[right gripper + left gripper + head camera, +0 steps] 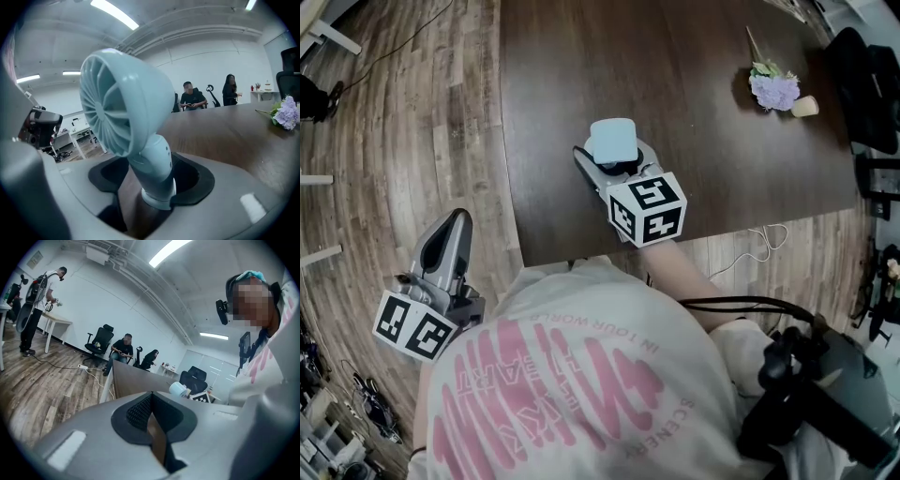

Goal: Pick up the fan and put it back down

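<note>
Our right gripper [617,167] gapes wide around the fan [123,101] standing on the table [703,103], so we back it straight out nearward without clipping the stem, left gripper [150,411] closed and empty

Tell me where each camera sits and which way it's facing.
Head view: on the person's head, looking steeply down at the table, the fan, the left claw, the right claw and the person's shirt.
Left gripper view: rides the left claw, facing the table edge over its shut jaws; shirt at right.
Right gripper view: rides the right claw, facing across the table; fan between its open jaws.
Shared: the fan appears in all three.
</note>
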{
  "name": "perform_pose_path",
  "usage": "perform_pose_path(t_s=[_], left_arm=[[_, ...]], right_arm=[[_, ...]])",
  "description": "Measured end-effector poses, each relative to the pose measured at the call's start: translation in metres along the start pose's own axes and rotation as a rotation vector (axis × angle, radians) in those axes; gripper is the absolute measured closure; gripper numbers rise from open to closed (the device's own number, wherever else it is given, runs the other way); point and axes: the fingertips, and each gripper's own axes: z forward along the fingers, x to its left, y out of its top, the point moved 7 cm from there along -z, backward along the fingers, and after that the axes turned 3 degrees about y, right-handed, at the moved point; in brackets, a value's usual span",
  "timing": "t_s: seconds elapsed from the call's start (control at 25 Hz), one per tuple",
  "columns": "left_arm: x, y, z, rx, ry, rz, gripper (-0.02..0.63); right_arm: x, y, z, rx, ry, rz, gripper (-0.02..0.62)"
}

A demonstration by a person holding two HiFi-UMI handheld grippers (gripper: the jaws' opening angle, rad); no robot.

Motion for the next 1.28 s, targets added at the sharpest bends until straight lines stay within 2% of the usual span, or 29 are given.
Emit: perform_pose_path(t_s=[0.2,0.52,0.8,1.0,1.28], left_arm=[[0.016,0.010,0.019,0.019,-0.056,0.000,0.588],[0.036,0.028,0.051,0.046,-0.155,0.006,0.588],[0.050,0.039,0.066,0.068,-0.224,0.025,0.588],[0.061,0.045,0.071,0.082,-0.263,0.029,0.588],[0.071,0.057,0.077,0.067,-0.301,0.035,0.588]], right_arm=[[-0.001,0.000,0.002,-0.006,-0.075,0.012,0.347],[0.001,0.001,0.004,-0.003,-0.135,0.037,0.348],[0.002,0.001,0.007,-0.006,-0.223,0.079,0.348],[0.005,0.004,0.009,0.000,-0.283,0.061,0.362],[0.013,0.012,0.002,-0.022,-0.296,0.058,0.371]])
